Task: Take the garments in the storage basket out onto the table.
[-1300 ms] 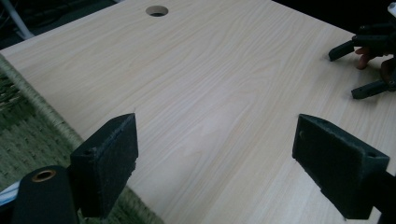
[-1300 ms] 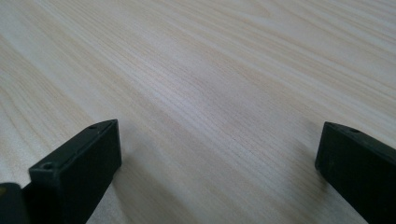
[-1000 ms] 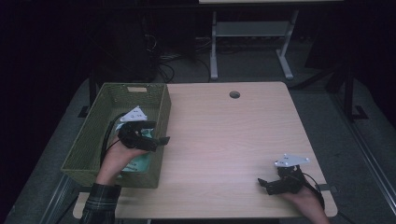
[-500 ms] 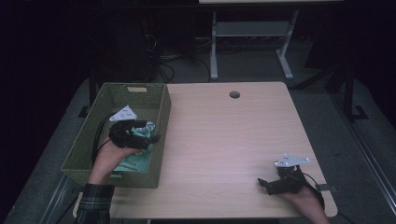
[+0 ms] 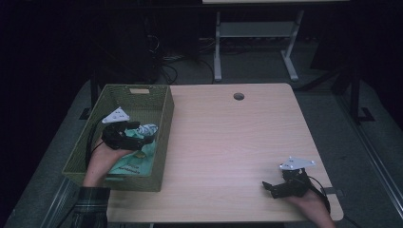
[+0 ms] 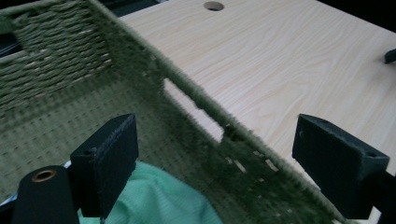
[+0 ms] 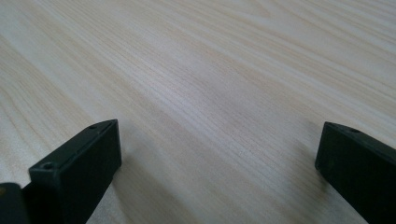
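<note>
**A:** Starting at the near edge of the table (image 5: 228,142), what do you count?

**B:** Two grippers, each in one hand. The right gripper (image 5: 267,186) lies at the near right corner of the table, well apart from the basket (image 5: 164,123). The right gripper view shows its two black jaws spread wide, with bare pale wood between them and nothing held.

**A:** And the other one?

**B:** The left gripper (image 5: 147,135) is inside the basket, near the wall that faces the table's middle. One basket, green and woven, sits at the table's left edge. In it lies one green cloth (image 5: 135,159), with a paler bundle (image 5: 145,128) just beyond the gripper; I cannot tell what that bundle is.

**A:** Is the left one gripping the cloth?

**B:** No. In the left gripper view its jaws stand wide apart, straddling the basket's wall: one inside, one over the table side. The green cloth (image 6: 163,198) lies just beside the inner jaw, below it, not clamped.

**A:** What does that view add to the high one?

**B:** The weave and a handle slot in the wall. The high view alone gives both hands and a plaid sleeve (image 5: 90,209).

**A:** Farthest away?

**B:** One round hole (image 5: 238,96) near the table's far edge, and a metal stand (image 5: 254,42) on the floor beyond.
</note>
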Demonstrator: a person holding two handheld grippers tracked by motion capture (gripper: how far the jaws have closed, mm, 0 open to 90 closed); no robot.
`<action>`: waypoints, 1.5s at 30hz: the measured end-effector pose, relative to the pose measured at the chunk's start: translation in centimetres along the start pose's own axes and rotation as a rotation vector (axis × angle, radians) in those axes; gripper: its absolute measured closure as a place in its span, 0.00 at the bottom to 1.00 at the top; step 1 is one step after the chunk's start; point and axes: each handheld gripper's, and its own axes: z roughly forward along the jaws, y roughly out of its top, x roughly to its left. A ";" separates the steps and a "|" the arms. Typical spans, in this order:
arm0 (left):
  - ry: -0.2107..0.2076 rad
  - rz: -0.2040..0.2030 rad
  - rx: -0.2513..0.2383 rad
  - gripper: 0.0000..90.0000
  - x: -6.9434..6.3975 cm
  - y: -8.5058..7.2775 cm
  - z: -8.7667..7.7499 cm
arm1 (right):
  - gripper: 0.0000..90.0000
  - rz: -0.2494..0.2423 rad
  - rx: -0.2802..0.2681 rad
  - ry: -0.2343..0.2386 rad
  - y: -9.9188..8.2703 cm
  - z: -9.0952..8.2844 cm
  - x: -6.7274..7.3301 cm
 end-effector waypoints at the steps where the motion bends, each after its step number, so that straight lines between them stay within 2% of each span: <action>1: 0.005 0.005 0.005 0.15 0.2 -0.1 0.0 | 0.00 0.000 0.000 0.000 0.0 0.0 0.0; 8: 0.021 0.010 0.021 0.15 1.0 -0.7 -0.1 | 0.00 0.000 0.000 0.000 0.0 0.0 0.0; 11: 0.027 -0.009 0.016 0.15 1.4 -1.1 -0.2 | 0.00 0.000 0.000 0.000 0.0 0.0 0.0; 14: 0.040 0.000 0.030 0.15 1.9 -1.4 -0.3 | 0.00 0.000 0.000 0.000 0.0 0.0 0.0; 17: 0.038 -0.023 0.017 0.15 2.1 -1.7 -0.2 | 0.00 0.000 0.000 0.000 0.0 0.0 0.0; 22: 0.042 -0.029 0.030 0.15 2.6 -2.4 0.2 | 0.00 0.000 0.000 0.000 0.0 0.0 0.0; 32: 0.061 -0.022 0.097 0.16 2.8 -2.9 1.4 | 0.00 0.000 0.000 0.000 0.0 0.0 0.0; 38: 0.071 -0.039 0.149 0.18 2.8 -3.2 2.1 | 0.00 -0.001 0.000 0.000 0.0 0.0 0.0; 45: 0.076 -0.021 0.208 0.22 2.7 -3.4 2.7 | 0.00 0.000 0.000 0.000 0.0 0.0 0.0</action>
